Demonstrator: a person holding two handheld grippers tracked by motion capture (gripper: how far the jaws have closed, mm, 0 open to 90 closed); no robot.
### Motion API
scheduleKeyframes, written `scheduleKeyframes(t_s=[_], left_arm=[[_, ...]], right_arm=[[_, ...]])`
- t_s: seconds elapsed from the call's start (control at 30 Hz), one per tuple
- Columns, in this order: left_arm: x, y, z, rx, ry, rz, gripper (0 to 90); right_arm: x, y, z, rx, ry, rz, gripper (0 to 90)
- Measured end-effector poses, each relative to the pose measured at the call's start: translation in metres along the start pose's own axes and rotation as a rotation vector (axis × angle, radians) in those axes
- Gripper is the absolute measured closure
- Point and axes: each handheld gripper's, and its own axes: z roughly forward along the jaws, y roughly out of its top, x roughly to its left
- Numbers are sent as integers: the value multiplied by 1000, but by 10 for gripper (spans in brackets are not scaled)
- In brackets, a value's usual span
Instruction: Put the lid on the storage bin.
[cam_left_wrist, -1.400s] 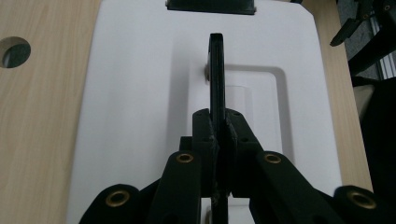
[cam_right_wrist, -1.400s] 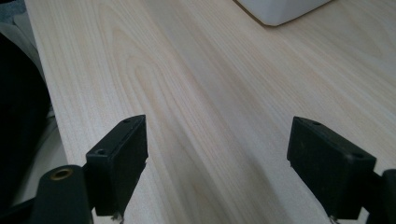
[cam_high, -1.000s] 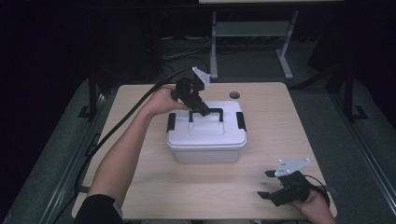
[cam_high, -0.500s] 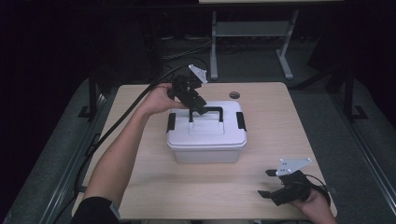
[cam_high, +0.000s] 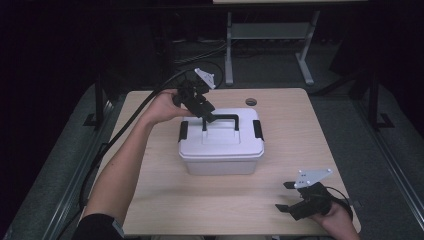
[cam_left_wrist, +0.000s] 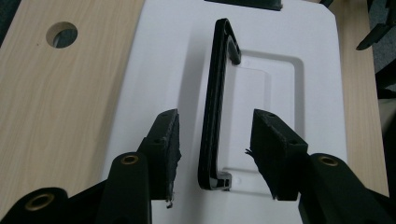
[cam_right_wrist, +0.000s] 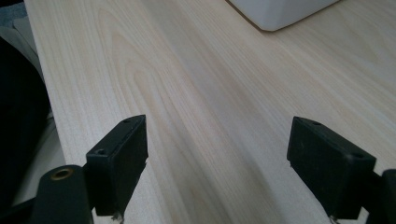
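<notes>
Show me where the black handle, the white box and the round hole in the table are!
black handle (cam_left_wrist: 212, 107): left gripper view, on its long bar.
white box (cam_high: 220, 162): high view, on its front wall.
round hole (cam_high: 251, 102): high view, on its dark middle.

A light wooden table (cam_high: 150, 200) with a round hole (cam_high: 251, 101) near its far edge stands on grey floor (cam_high: 380, 165). At upper centre, a grey metal stand (cam_high: 270, 31) sits in darkness.
</notes>
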Motion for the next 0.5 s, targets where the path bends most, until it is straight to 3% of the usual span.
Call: scheduleKeyframes(t_s=[0.3,0.4,0.5], left_arm=[[-2,-10,-3,6,14,-21,515],[-2,-13,-3,9,21,-19,558],[-1,-18,-1,41,16,-12,661]], right_arm=[[2,1,1,0,1,-8,200],[2,2,2,5,5,-8,200],[2,2,3,6,4,-6,200]])
